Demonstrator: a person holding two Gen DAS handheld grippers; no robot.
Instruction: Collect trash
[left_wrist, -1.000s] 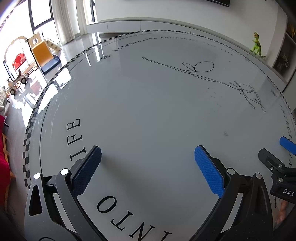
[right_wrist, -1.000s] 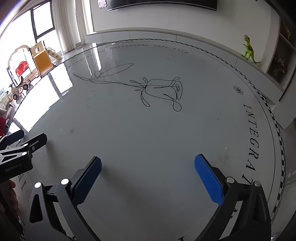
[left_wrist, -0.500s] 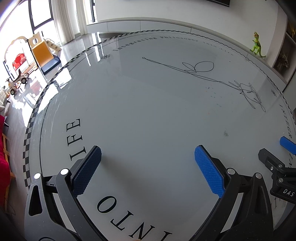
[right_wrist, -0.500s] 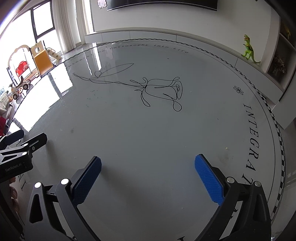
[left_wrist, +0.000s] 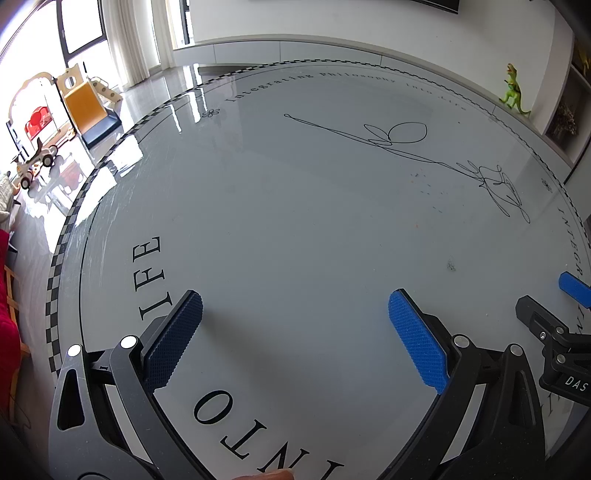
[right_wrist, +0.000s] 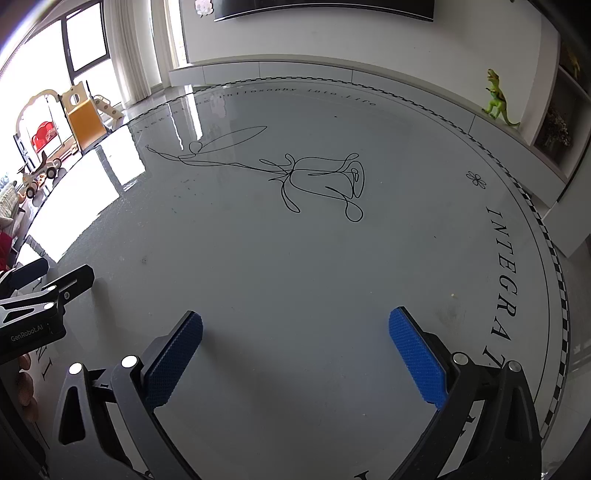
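Nothing has moved since before. The left gripper (left_wrist: 295, 317) and right gripper (right_wrist: 295, 338) both sit wide open, holding nothing, over the round table (right_wrist: 295, 258). I can't see any trash. A toy dinosaur (right_wrist: 498, 99) stands far off.

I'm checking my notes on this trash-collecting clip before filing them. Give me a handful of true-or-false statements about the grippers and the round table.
1. The left gripper is open with nothing between its fingers. True.
2. The right gripper is shut on a wrapper. False: it is open and holds nothing.
3. A rose line drawing is printed on the table. True.
4. A green dinosaur toy stands on the table. False: it stands on the ledge beyond it.
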